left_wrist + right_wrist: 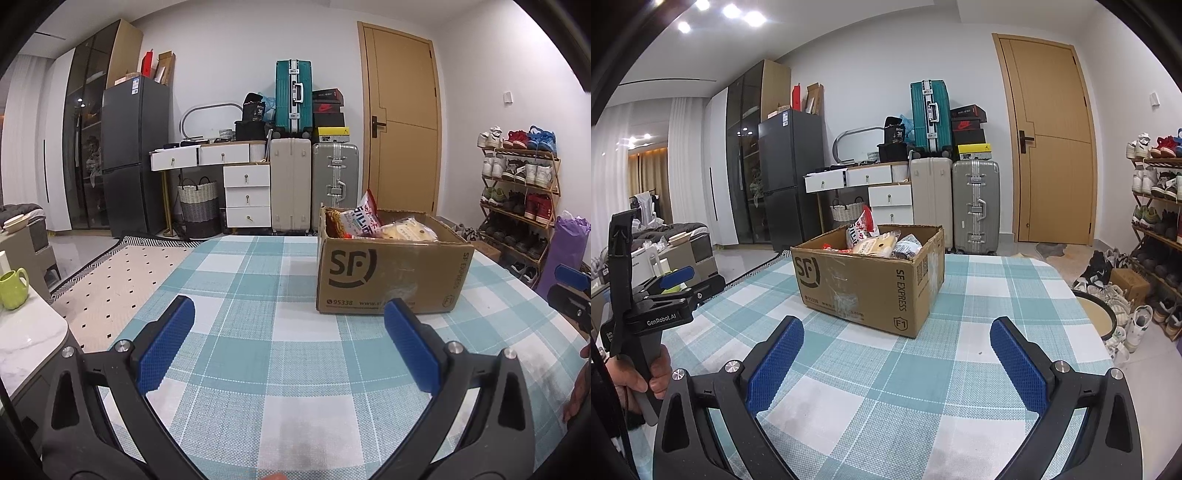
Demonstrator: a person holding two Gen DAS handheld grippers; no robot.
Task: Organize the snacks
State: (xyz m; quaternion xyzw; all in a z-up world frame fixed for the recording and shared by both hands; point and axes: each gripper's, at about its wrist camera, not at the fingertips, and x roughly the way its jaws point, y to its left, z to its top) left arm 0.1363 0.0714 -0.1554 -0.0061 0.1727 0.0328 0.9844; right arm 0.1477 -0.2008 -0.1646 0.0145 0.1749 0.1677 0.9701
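Observation:
A brown SF cardboard box (388, 273) stands on the teal checked tablecloth (258, 332); it also shows in the right wrist view (868, 280). Snack packs fill it: a red-and-white bag (364, 218) sticking up, a yellow pack (406, 230), and in the right wrist view a red-and-white bag (862, 229), a yellow pack (875, 245) and a dark pack (905, 247). My left gripper (290, 332) is open and empty, a little short of the box. My right gripper (897, 354) is open and empty, in front of the box's right corner.
The left gripper, held in a hand, shows at the left of the right wrist view (661, 306). A green mug (13, 286) sits on a marble side table at left. A round stool (1097, 314) stands off the table's right edge. Suitcases, drawers and a shoe rack line the walls.

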